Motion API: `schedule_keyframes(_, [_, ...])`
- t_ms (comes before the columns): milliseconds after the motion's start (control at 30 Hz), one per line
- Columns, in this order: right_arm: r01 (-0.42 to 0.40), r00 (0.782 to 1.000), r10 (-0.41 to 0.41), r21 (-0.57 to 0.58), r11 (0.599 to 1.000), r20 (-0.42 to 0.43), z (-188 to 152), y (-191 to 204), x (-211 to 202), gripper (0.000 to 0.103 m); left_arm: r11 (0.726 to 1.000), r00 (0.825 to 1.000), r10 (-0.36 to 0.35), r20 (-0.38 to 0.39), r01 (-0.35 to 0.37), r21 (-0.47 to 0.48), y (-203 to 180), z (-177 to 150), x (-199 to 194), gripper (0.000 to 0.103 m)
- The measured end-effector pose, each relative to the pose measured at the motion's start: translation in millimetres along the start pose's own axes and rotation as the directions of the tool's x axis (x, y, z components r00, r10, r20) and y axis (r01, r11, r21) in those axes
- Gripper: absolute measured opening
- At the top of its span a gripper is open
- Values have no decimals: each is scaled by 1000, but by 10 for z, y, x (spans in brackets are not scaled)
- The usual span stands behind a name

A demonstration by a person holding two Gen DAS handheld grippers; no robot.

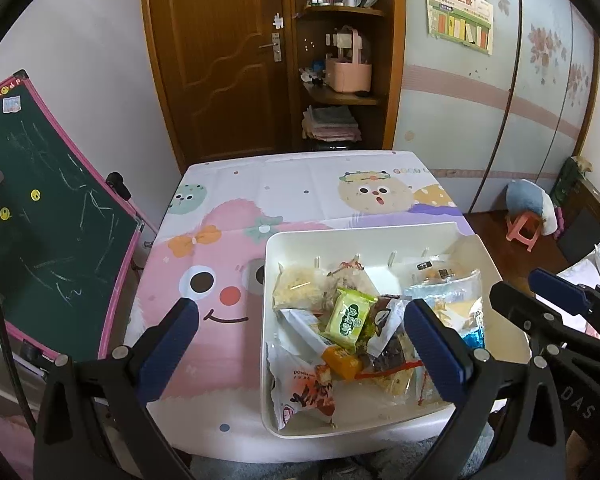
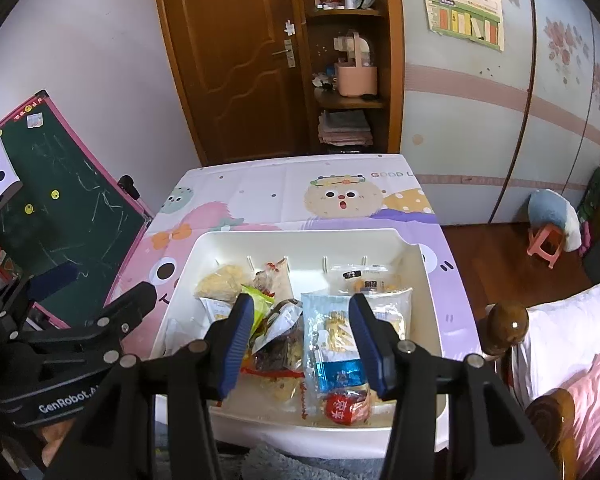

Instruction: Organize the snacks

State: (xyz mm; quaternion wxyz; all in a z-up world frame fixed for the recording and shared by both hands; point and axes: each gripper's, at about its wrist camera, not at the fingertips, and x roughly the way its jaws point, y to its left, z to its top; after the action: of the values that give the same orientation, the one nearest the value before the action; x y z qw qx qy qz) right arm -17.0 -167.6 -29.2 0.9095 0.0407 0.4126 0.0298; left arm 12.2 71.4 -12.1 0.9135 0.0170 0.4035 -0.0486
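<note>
A white bin (image 1: 274,248) (image 2: 204,248) sits on the near right part of the table and holds several wrapped snacks in a loose pile. A green packet (image 1: 347,314) lies on top near the middle, an orange packet (image 1: 342,362) below it, a blue-and-clear packet (image 2: 332,344) to the right, a red packet (image 2: 346,408) at the near edge. My left gripper (image 1: 302,324) is open and empty, above the bin's left rim. My right gripper (image 2: 302,316) is open and empty, above the pile. Each gripper shows at the edge of the other's view.
The table (image 1: 228,240) has a cartoon-print cloth. A green chalkboard (image 1: 52,240) leans at the left. A wooden door and shelves (image 1: 336,80) stand behind. A bed post (image 2: 504,328) and bedding are at the right, a pink stool (image 2: 546,246) on the floor.
</note>
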Motion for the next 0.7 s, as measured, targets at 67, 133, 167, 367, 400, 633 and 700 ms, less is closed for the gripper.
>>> schedule_keyframes(67, [-1,1000,1,-1,1000,1,-1,-2,-1,50,1000,1000,-4,-7,4,-7,17,-9,7,102])
schedule_keyframes(133, [0,1000,0,-5,1000,0,-3,3,4,50,1000,1000,-4,-12,4,-10,25,-13,17,102])
schedule_keyframes(167, [1,1000,-1,-6,1000,-3,-5,0,6,50,1000,1000,-3,-14,2,-11,28,-16,23,102])
schedule_keyframes(367, [-3,1000,3,-6,1000,-12,-7,11,0,50,1000,1000,-2,-16,1,-17,49,-27,27,102])
schedule_keyframes(400, [-3,1000,3,-6,1000,-11,-8,18,5,50,1000,1000,-2,-15,1,-18,54,-27,30,102])
schedule_keyframes(633, [-3,1000,3,-6,1000,-13,-8,25,9,50,1000,1000,-1,-20,1,-19,84,-28,36,102])
schedule_keyframes(700, [-3,1000,3,-7,1000,-14,-10,41,11,50,1000,1000,-1,-20,1,-19,88,-29,36,102])
